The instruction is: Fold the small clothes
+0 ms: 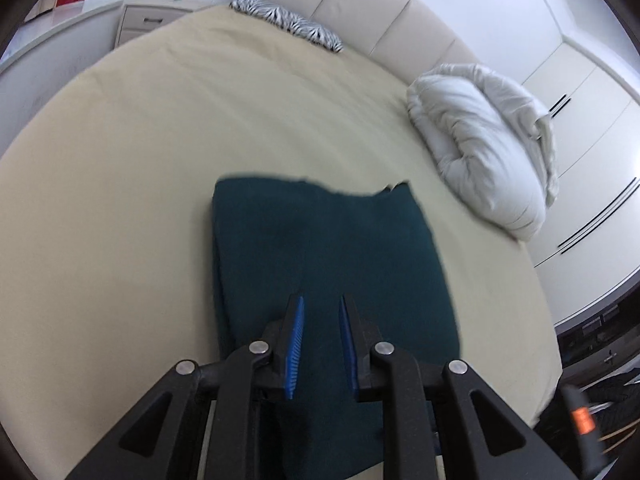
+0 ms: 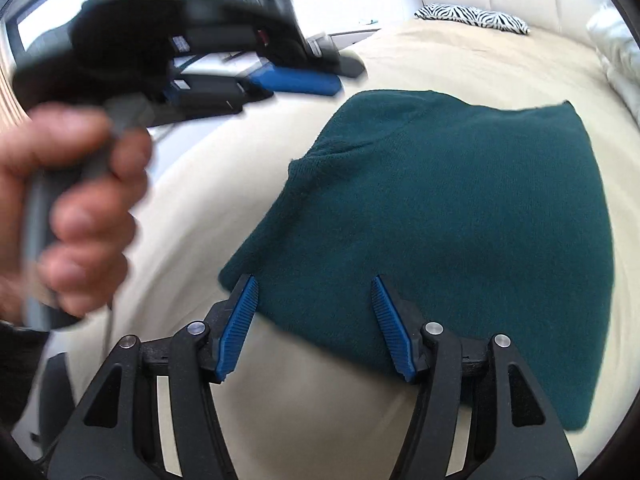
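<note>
A dark green garment [image 1: 320, 264] lies folded flat on the near part of the beige bed sheet [image 1: 160, 160], with a crumpled white duvet [image 1: 484, 144] to its far right and a zebra-print pillow [image 1: 288, 22] at the far headboard. The left gripper [image 1: 321, 304] hovers above the garment, its fingers slightly apart and gripping nothing. The right gripper [image 2: 312, 284] has its fingers spread wide over the garment's near left corner, pinching nothing, while a hand [image 2: 72, 208] holds the left gripper's handle.
</note>
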Demonstrator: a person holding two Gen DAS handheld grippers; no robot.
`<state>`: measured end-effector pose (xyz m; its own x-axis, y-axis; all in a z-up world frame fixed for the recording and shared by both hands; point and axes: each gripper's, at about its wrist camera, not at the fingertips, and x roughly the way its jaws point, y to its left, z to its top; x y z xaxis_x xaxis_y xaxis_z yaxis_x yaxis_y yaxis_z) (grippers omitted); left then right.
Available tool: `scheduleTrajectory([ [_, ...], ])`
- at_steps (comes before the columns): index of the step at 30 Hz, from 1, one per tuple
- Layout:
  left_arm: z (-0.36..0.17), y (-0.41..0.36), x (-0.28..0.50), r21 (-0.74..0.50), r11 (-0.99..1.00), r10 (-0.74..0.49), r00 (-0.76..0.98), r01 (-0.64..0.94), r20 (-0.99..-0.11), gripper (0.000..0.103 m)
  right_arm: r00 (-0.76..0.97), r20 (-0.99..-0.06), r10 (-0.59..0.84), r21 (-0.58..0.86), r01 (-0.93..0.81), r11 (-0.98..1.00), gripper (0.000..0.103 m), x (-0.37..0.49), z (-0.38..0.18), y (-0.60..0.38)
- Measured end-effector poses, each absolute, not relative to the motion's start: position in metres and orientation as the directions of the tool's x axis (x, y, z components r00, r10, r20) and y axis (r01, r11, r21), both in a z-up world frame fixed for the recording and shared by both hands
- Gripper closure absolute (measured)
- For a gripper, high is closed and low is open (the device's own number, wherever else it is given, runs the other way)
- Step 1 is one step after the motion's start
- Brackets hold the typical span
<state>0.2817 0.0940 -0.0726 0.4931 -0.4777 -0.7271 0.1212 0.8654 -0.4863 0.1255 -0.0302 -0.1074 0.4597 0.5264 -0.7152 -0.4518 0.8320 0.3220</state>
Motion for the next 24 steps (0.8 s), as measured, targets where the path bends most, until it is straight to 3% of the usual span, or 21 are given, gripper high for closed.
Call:
scheduleTrajectory([
  [1,-0.081,0.097,0.279,-0.478,0.872,-0.466,0.488,0.108,-0.738,0.084,0.456,-0.712,0.534,0.335,-0.448,0.829,0.045,0.120,-0.106,-0.040],
  [3,-0.093,0.103,0.270,-0.462,0.880,-0.453,0.495,0.113,-0.742,0.094,0.449,-0.699,0.557,0.376,-0.433,0.819,0.045,0.115,-0.101,-0.065],
  [10,-0.100,0.100,0.256,-0.413,0.894,-0.436,0.540,0.171,-0.720,0.094,0.480,-0.581,0.657,0.607,-0.282,0.743,0.045,0.150,-0.092,-0.171],
  [14,-0.106,0.108,0.254,-0.488,0.858,-0.489,0.539,0.159,-0.686,0.094,0.415,-0.546,0.727,0.763,-0.113,0.637,0.047,0.172,-0.140,-0.204],
  [17,-0.105,0.110,0.248,-0.494,0.853,-0.498,0.544,0.169,-0.675,0.094,0.425,-0.497,0.756,0.797,-0.119,0.591,0.053,0.153,-0.152,-0.221],
  [20,-0.098,0.115,0.241,-0.502,0.849,-0.501,0.551,0.163,-0.667,0.094,0.410,-0.535,0.739,0.764,-0.137,0.630,0.052,0.146,-0.144,-0.232],
  [22,-0.089,0.119,0.239,-0.497,0.857,-0.478,0.574,0.137,-0.665,0.083,0.401,-0.564,0.722,0.735,-0.156,0.660,0.051,0.159,-0.134,-0.233],
  [23,-0.082,0.120,0.239,-0.479,0.869,-0.451,0.595,0.123,-0.665,0.067,0.405,-0.564,0.720,0.727,-0.170,0.666,0.050,0.157,-0.130,-0.234],
  [24,-0.073,0.120,0.240,-0.465,0.878,-0.429,0.622,0.115,-0.655,0.058,0.417,-0.558,0.717,0.723,-0.180,0.667,0.050,0.162,-0.122,-0.239],
])
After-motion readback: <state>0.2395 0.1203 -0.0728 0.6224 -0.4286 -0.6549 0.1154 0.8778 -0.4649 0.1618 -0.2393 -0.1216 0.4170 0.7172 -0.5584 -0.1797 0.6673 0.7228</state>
